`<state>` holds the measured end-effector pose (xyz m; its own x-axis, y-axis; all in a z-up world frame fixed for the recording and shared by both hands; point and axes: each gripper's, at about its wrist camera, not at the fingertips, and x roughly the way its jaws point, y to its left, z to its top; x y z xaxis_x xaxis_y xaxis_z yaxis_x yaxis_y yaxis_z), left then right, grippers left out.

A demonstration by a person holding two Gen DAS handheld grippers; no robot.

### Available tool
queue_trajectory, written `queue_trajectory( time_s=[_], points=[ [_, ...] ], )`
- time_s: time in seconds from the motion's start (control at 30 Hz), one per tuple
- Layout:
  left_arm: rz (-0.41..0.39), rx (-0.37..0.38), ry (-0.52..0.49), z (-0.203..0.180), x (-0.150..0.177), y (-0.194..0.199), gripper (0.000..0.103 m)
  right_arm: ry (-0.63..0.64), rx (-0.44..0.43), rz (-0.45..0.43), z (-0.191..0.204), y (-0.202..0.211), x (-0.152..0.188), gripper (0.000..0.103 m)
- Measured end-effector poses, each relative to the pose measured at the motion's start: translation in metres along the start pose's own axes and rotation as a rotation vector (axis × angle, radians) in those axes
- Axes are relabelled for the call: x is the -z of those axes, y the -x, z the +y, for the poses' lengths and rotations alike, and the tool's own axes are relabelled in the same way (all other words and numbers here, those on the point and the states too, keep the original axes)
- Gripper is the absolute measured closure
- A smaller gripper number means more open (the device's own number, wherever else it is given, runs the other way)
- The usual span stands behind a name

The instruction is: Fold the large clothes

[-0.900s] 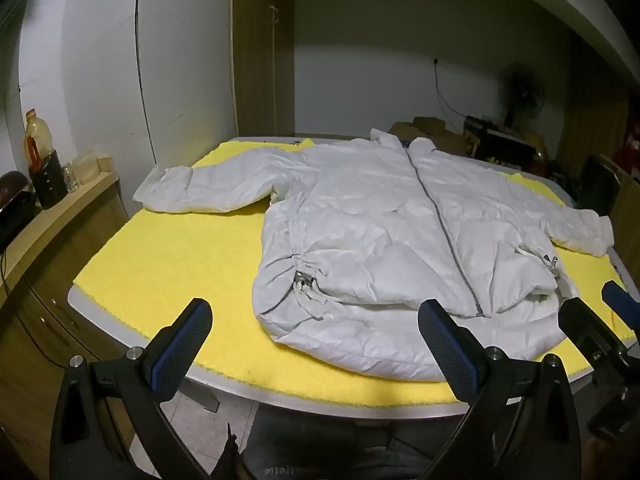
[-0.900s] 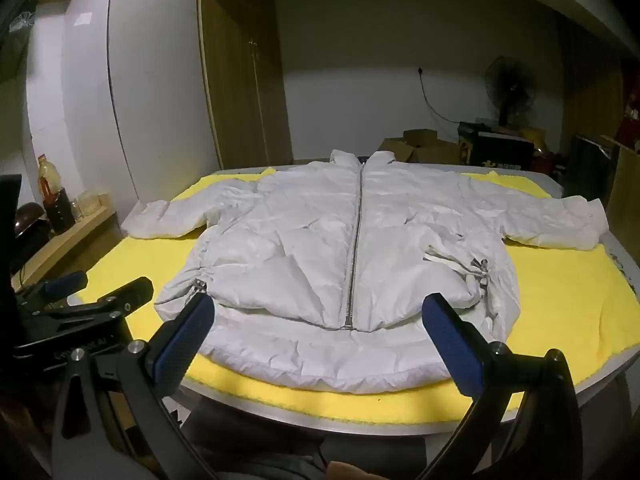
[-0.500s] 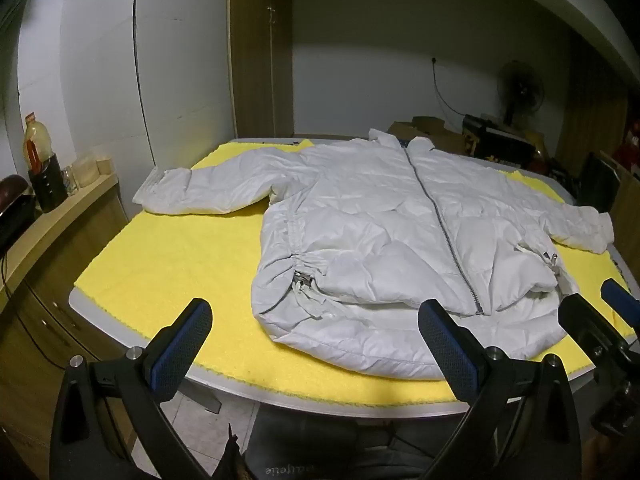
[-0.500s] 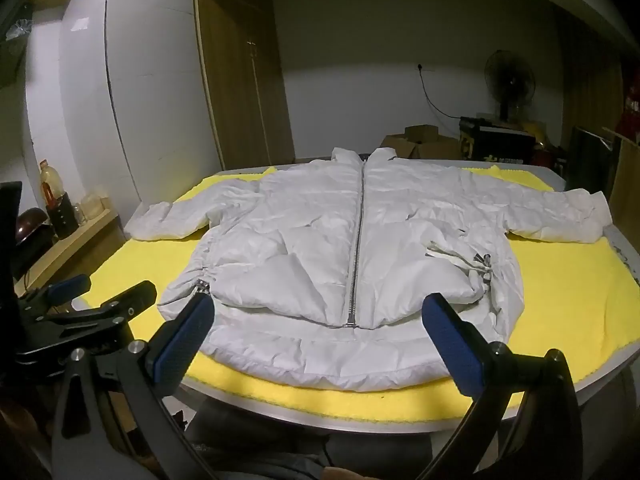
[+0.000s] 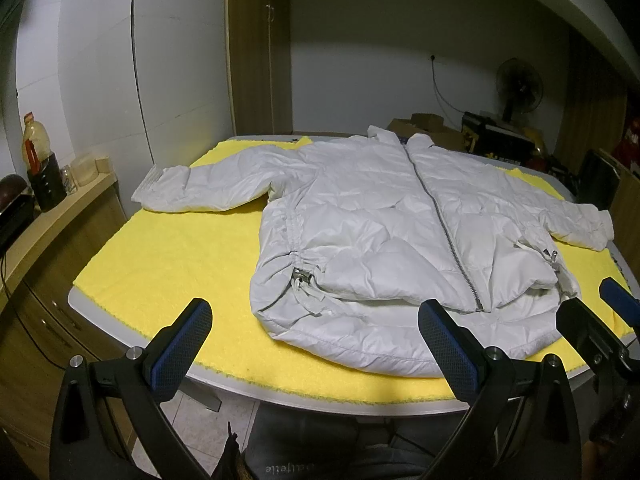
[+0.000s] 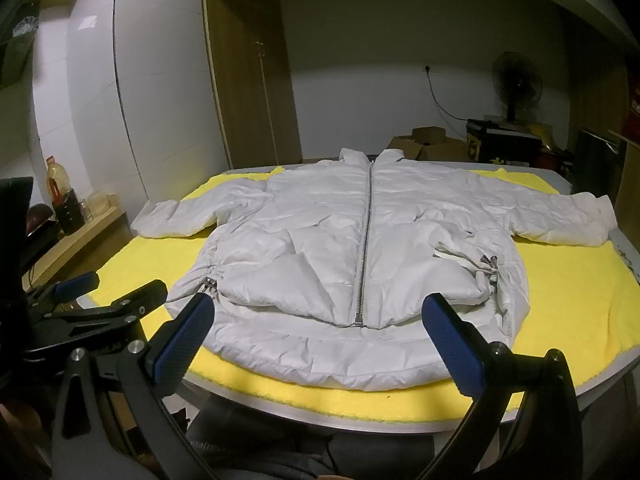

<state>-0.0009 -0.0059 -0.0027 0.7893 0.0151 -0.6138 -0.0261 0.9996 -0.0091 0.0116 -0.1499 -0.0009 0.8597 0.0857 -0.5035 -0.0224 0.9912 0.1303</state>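
The white padded jacket (image 6: 360, 256) is laid front-up and zipped on the yellow mat (image 5: 168, 264) covering the worktop (image 6: 600, 392), collar at the far side, hem at the near edge. Both sleeves (image 5: 200, 194) are spread outward — no fold can be seen yet, so the task is judged barely begun. The left gripper (image 5: 316, 344) and right gripper (image 6: 320, 340) are held released, jaws wide, short of the hem, with nothing between them. Sleeves and body are all left to be folded.

White jacket (image 6: 320, 248) (yellow mat (image 6: 580, 280))
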Motion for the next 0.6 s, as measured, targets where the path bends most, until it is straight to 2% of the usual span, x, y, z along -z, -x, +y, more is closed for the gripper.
queue_trajectory(
  time_s=[0.6],
  points=[
    [0.001,0.0,-0.003,0.0016,0.001,0.0015,0.0,-0.003,0.003,0.004,-0.0015,-0.0016,0.0044,0.0]
  ],
)
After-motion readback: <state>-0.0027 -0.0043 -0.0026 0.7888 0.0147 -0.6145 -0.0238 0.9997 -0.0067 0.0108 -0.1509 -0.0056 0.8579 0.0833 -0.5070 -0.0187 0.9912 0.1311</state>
